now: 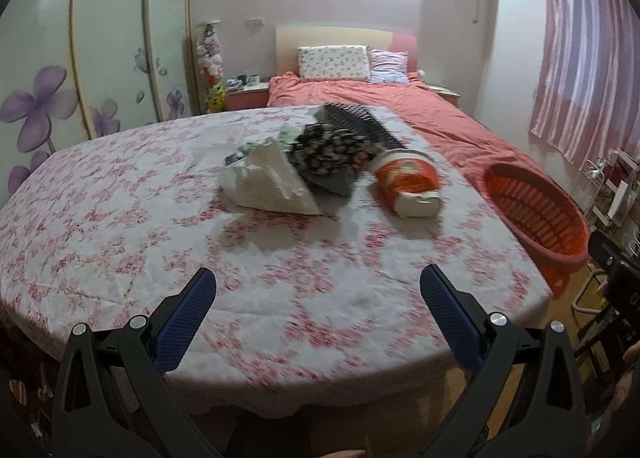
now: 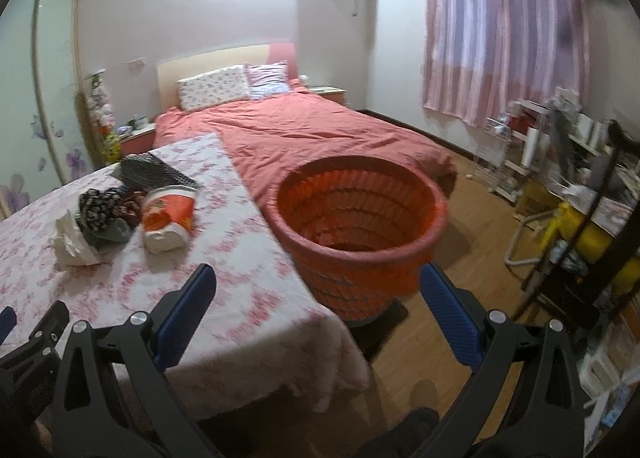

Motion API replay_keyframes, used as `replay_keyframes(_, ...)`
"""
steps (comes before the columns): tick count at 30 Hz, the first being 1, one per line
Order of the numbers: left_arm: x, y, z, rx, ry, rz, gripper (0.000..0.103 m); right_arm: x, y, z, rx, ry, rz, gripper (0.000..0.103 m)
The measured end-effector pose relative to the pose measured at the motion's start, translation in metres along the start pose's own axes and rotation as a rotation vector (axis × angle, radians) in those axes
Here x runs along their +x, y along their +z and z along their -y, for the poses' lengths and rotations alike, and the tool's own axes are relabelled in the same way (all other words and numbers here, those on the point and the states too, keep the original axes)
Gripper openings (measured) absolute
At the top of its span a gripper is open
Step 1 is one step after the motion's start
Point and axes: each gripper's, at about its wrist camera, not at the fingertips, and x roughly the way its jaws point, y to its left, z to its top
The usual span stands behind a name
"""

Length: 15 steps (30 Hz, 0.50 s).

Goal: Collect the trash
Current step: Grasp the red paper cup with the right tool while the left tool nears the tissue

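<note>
On a table with a pink floral cloth lies a pile: a crumpled white paper bag, a dark patterned wrapper, a black studded sheet and an orange-and-white packet. An orange slatted basket stands to the right of the table. My left gripper hangs open over the table's near part, well short of the pile. My right gripper is open and empty, just in front of the basket.
Behind the table is a bed with a coral cover and pillows. A flower-printed wardrobe lines the left wall. Cluttered shelves and a chair stand at the right on the wooden floor. Pink curtains hang beyond.
</note>
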Motion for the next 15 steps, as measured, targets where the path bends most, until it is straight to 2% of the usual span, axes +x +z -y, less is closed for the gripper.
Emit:
replay_keyframes(7,0.024,0.013,-0.038,-0.060,0.035,-0.021,0.101,0.040,0.020,-0.050,-0.057,0.114,-0.014,0.098)
replay_keyframes(11,0.037,0.022,-0.058,-0.091,0.046,-0.017,0.101,0.072,0.032,-0.080,-0.062,0.181,-0.060,0.097)
replay_keyframes(15,0.049,0.033,-0.070,-0.100,0.062,-0.013,0.101,0.111,0.037,-0.104,-0.060,0.203,-0.136,0.097)
